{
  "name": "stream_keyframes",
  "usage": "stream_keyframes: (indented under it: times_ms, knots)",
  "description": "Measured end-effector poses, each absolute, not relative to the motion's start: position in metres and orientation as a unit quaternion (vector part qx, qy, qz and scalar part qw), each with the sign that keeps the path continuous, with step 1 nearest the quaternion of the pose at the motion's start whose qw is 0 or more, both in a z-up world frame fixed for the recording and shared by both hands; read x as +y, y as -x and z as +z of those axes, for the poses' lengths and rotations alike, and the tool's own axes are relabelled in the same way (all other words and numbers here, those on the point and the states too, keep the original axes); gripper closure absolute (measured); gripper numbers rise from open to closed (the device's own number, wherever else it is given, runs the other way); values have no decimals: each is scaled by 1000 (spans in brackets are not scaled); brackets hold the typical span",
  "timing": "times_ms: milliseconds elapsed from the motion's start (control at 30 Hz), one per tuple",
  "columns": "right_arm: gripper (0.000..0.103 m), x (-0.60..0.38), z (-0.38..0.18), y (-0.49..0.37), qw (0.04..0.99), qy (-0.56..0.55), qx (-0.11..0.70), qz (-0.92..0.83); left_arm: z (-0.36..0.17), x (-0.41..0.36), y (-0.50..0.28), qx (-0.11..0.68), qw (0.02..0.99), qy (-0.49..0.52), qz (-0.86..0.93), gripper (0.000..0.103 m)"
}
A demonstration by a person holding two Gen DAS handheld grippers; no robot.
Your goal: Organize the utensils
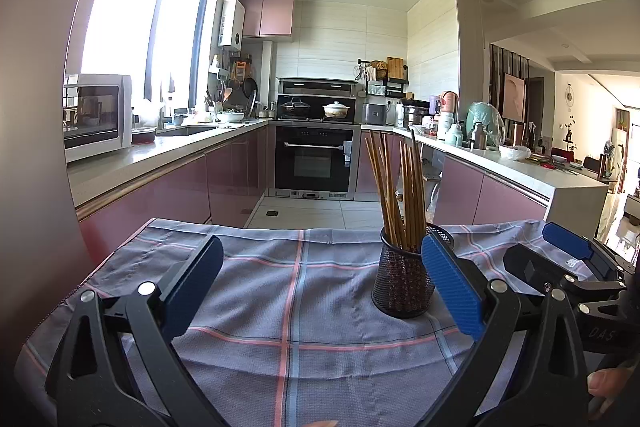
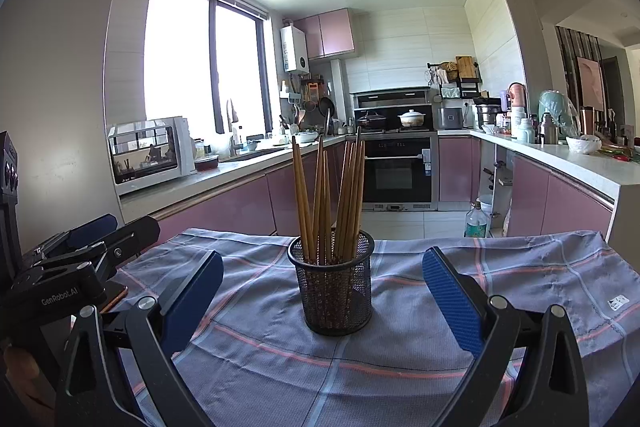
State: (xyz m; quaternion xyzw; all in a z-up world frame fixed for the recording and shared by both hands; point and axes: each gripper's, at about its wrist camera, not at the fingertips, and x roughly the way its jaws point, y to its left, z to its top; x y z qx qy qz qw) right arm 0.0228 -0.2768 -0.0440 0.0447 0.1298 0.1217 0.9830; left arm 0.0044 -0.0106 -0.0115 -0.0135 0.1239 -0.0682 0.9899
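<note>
A black mesh holder [image 2: 335,287] stands upright on a grey checked cloth [image 2: 400,351], with several wooden chopsticks [image 2: 328,203] upright in it. My right gripper [image 2: 322,291] is open and empty, its blue fingers either side of the holder and a little nearer than it. My left gripper [image 1: 320,287] is open and empty; the holder [image 1: 402,279] and its chopsticks [image 1: 400,195] sit just behind its right finger [image 1: 452,287]. The right gripper [image 1: 576,259] shows at the right of the left wrist view, and the left gripper [image 2: 76,255] at the left of the right wrist view.
The cloth [image 1: 304,307] covers a small table whose far edge drops to the kitchen floor. Counters with pink cabinets run along both sides, with a microwave [image 1: 96,115] on the left and an oven [image 1: 316,159] at the back. A bottle [image 2: 476,223] stands on the floor.
</note>
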Motion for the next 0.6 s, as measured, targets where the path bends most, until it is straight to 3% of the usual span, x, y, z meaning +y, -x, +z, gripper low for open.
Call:
stream_keyframes:
  times_ms: [600]
  knots:
    - [7, -277, -44, -23, 984, -45, 127, 119, -12, -13, -5, 126, 990, 15, -68, 5]
